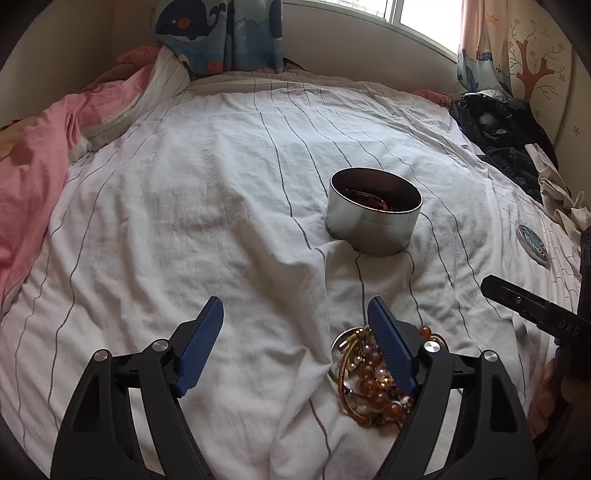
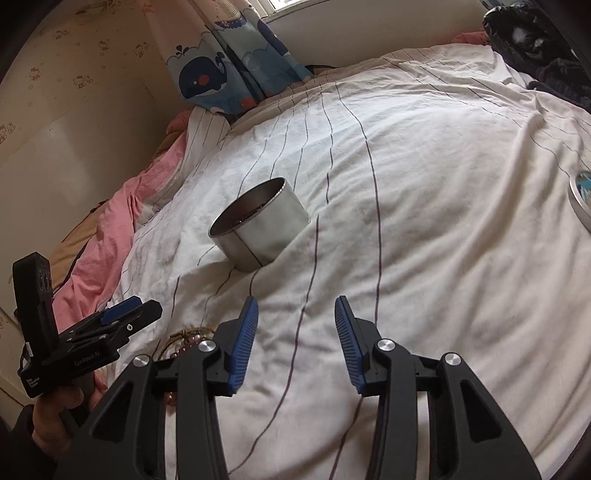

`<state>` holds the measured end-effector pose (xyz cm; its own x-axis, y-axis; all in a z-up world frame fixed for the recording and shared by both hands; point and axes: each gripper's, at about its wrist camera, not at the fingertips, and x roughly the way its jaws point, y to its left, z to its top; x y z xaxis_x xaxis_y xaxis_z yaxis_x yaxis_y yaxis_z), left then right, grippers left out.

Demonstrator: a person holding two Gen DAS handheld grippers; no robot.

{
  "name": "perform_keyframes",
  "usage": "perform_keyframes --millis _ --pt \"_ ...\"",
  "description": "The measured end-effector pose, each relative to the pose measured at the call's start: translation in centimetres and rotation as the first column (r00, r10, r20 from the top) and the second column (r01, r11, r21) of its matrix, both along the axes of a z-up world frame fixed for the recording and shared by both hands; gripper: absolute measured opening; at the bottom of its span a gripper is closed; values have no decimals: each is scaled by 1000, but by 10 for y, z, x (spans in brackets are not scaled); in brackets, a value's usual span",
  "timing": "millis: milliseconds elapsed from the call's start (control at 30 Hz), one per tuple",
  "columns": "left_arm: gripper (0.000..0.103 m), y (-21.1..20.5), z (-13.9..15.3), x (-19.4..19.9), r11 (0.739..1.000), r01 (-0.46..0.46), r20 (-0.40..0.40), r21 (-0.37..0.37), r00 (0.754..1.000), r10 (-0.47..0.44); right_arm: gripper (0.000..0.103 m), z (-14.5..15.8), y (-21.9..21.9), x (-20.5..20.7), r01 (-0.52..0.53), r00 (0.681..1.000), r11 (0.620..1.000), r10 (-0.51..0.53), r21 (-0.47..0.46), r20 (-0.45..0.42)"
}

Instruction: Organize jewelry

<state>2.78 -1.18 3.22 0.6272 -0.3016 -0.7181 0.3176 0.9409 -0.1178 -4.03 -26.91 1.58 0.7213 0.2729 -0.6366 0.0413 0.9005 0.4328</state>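
Note:
A round silver tin (image 1: 373, 218) stands open on the striped white bedsheet, with something red inside; the right wrist view shows the tin (image 2: 258, 229) too. A heap of amber beads and gold chains (image 1: 369, 376) lies on the sheet close in front. My left gripper (image 1: 295, 306) is open wide above the sheet, its right finger (image 1: 388, 339) lying over the heap, with nothing pressed between the pads. My right gripper (image 2: 295, 306) is open over bare sheet, nothing between its fingers. To its left, the beads (image 2: 184, 341) and the left gripper (image 2: 129, 314) show.
The tin's round lid (image 1: 533, 243) lies flat on the sheet at the right. Pink bedding (image 1: 33, 166) is bunched along the left side, dark clothes (image 1: 509, 133) are piled at the far right, and a whale-print curtain (image 1: 218, 33) hangs behind the bed.

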Motion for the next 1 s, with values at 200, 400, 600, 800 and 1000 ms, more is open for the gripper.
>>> perform_keyframes --millis 200,400,600,800,1000 --pt "85 10 -10 -29 997 -77 53 -6 996 77 66 -11 26 -19 17 1000 990 -17 -138 3" --pt "85 13 -17 -31 993 -121 65 -3 991 121 76 -9 40 -19 5 999 976 2 -218 33" --pt "90 10 -18 -34 991 -134 81 23 988 131 83 -10 40 -18 4 1000 976 3 -216 30" --pt "92 10 -19 -34 990 -140 73 21 988 138 84 -10 41 -18 2 1000 976 5 -219 28" --pt "93 11 -20 -32 990 -141 65 21 988 140 86 -11 41 -17 -8 999 978 14 -210 31"
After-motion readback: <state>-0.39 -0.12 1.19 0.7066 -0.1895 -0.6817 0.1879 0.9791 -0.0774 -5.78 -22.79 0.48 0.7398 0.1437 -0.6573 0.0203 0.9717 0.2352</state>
